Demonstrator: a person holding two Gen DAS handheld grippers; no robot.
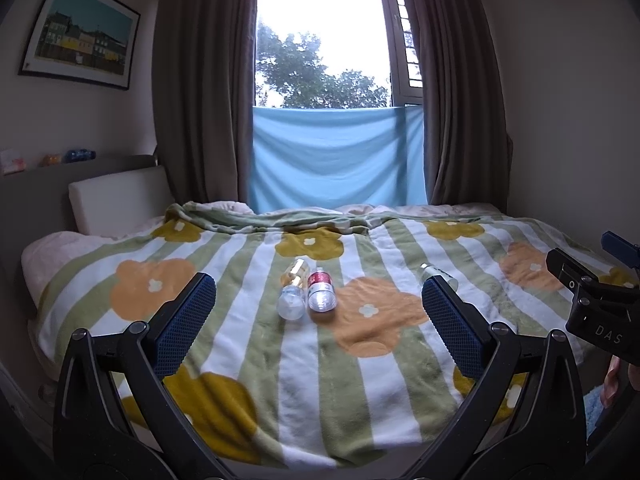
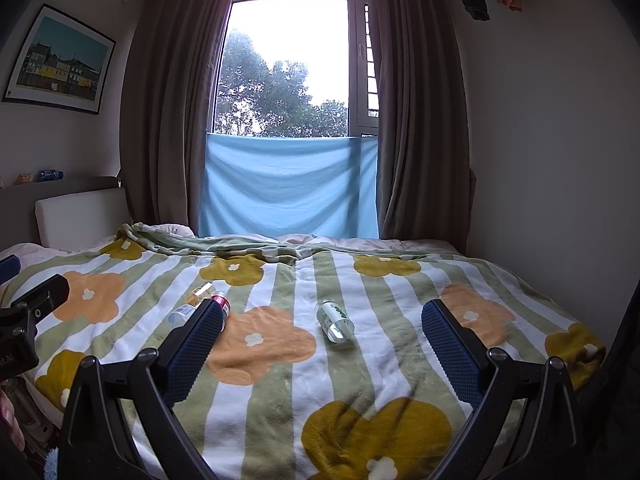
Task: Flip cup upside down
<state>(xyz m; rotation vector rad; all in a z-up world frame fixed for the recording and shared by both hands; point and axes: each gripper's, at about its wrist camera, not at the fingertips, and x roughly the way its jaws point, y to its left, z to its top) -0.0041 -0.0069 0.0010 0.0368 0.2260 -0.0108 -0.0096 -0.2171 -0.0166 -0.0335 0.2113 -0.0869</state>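
Note:
Three clear cups lie on their sides on the flowered blanket [image 1: 320, 380]. A gold-printed cup [image 1: 294, 290] and a red-printed cup [image 1: 321, 290] lie side by side ahead of my left gripper [image 1: 318, 304]. A green-printed cup [image 2: 334, 320] lies apart to the right, ahead of my right gripper [image 2: 322, 330]; it shows partly hidden behind a finger in the left wrist view [image 1: 436, 272]. Both grippers are open, empty and short of the cups. The right gripper's body shows at the left view's edge [image 1: 596, 300].
The bed fills the foreground, with a white headboard cushion [image 1: 120, 200] at the left. Brown curtains [image 1: 200, 100] and a blue cloth [image 1: 336, 156] hang at the window behind the bed. A wall closes the right side.

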